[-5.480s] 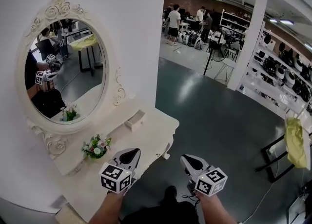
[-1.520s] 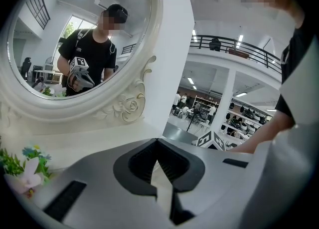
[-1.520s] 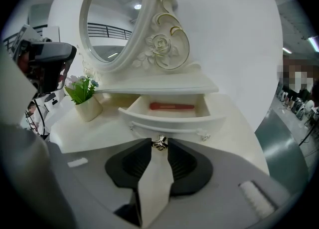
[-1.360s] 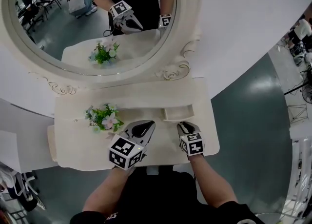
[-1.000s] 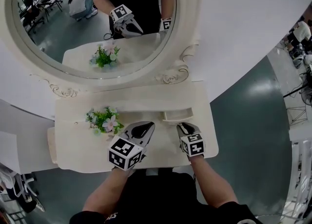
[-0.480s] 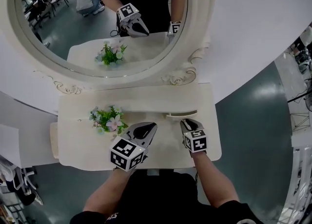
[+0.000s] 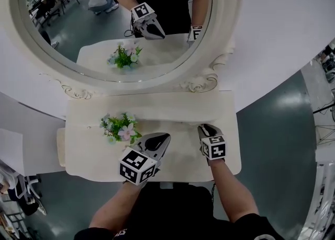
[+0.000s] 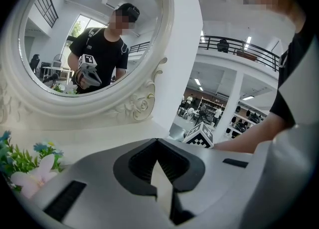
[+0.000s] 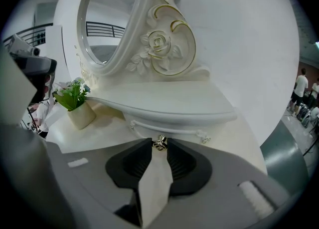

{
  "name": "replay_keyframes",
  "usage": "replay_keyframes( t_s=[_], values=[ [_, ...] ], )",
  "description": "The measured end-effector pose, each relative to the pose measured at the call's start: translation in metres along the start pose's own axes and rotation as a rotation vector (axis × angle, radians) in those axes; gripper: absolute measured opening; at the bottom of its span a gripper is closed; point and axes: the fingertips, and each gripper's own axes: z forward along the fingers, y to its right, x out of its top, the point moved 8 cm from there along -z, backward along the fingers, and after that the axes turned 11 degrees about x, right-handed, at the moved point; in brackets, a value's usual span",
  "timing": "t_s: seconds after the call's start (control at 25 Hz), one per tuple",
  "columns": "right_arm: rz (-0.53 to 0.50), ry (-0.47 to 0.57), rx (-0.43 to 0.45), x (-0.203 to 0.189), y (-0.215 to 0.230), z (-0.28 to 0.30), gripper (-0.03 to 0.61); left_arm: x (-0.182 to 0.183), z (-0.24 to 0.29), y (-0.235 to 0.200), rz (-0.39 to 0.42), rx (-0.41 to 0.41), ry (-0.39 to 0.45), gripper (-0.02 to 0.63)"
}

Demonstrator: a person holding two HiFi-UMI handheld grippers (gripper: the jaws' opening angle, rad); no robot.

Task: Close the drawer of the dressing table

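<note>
The white dressing table (image 7: 89, 152) stands under an oval mirror (image 7: 78, 30). Its small drawer (image 9: 172, 127) sits pushed in under the upper shelf (image 9: 164, 103), with only the curved front showing. The drawer's metal knob (image 9: 160, 143) lies between the tips of my right gripper (image 9: 160, 145), which is shut on it. In the head view my right gripper (image 7: 205, 128) reaches to the shelf's front edge. My left gripper (image 7: 165, 137) hovers over the tabletop beside it, shut with nothing in it (image 8: 157, 141).
A small pot of flowers (image 7: 120, 127) stands on the tabletop left of my left gripper, also seen in the right gripper view (image 9: 75, 101). The mirror reflects a person in black and both grippers. The table's right edge drops to a grey floor (image 7: 282, 124).
The drawer has slid in under the shelf, from standing out to flush. My right gripper moved toward the mirror with it. The left gripper has hardly moved.
</note>
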Motion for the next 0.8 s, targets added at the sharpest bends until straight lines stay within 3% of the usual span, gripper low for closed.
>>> replay_keyframes(
  t_s=[0.56,0.8],
  values=[
    [0.019,0.013,-0.019,0.008,0.005,0.013,0.107,0.003,-0.014,-0.006,0.017,-0.008,-0.003,0.005],
    [-0.004,0.021,-0.111,0.009,-0.004,0.005,0.114,0.002,-0.024,-0.011,0.008,-0.037,0.001,0.005]
  ],
)
